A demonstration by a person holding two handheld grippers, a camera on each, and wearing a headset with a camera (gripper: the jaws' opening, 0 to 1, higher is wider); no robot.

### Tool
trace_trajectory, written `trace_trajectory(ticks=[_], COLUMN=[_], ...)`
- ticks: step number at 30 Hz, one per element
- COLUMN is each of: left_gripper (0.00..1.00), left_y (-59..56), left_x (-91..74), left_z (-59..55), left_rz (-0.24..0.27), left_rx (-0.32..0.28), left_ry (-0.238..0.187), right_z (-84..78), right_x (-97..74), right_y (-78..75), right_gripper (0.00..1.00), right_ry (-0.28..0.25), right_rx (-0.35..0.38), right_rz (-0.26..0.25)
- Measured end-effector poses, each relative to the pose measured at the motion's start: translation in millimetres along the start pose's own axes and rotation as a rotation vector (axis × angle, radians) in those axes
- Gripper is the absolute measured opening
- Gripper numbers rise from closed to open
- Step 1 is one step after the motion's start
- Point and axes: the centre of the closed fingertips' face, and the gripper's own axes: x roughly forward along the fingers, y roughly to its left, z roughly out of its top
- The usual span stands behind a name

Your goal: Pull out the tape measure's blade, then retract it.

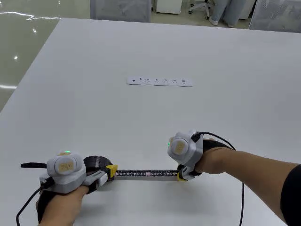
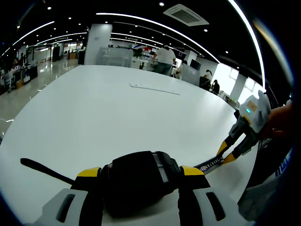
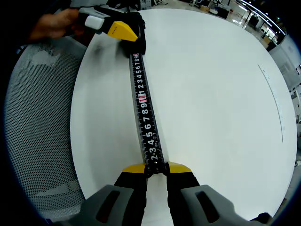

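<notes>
Tape measure (image 1: 96,165) sits at the near left of the white table (image 1: 155,52), a thin black strap (image 1: 33,165) trailing from it further left. The left gripper (image 1: 101,172) clamps its black case between yellow-tipped jaws spread to the case's width. The blade (image 1: 146,173) runs right, flat along the tabletop, to the right gripper (image 1: 181,176), whose jaws are nearly closed, pinching the blade's end. A white power strip (image 1: 159,81) lies well behind, mid-table.
</notes>
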Motion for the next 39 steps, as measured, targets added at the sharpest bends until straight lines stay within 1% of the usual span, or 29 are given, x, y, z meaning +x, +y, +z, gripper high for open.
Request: trace_trajectory(ticks=[16, 17, 21, 39], left_gripper=[0.60, 0.60, 0.60, 0.60], left_y=[1.2, 1.4, 1.4, 1.0], left_x=[0.0, -0.2, 0.2, 0.2], left_z=[0.1, -0.5, -0.4, -0.3], left_rz=[-0.003, -0.004, -0.005, -0.007], left_rx=[-0.004, -0.005, -0.006, -0.011], left_ry=[0.002, 0.003, 0.003, 0.002], right_z=[5.6, 8.5, 10.3, 17.0], right_x=[1.9, 2.2, 3.1, 5.0], right_y=[1.4, 2.1, 1.7, 2.7], right_gripper=[0.11, 0.11, 0.11, 0.11], right_ry=[-0.008, -0.012, -0.016, -0.016], right_rx=[-0.001, -0.001, -0.001, -0.002], right_rz=[-0.001, 0.001, 0.002, 0.004])
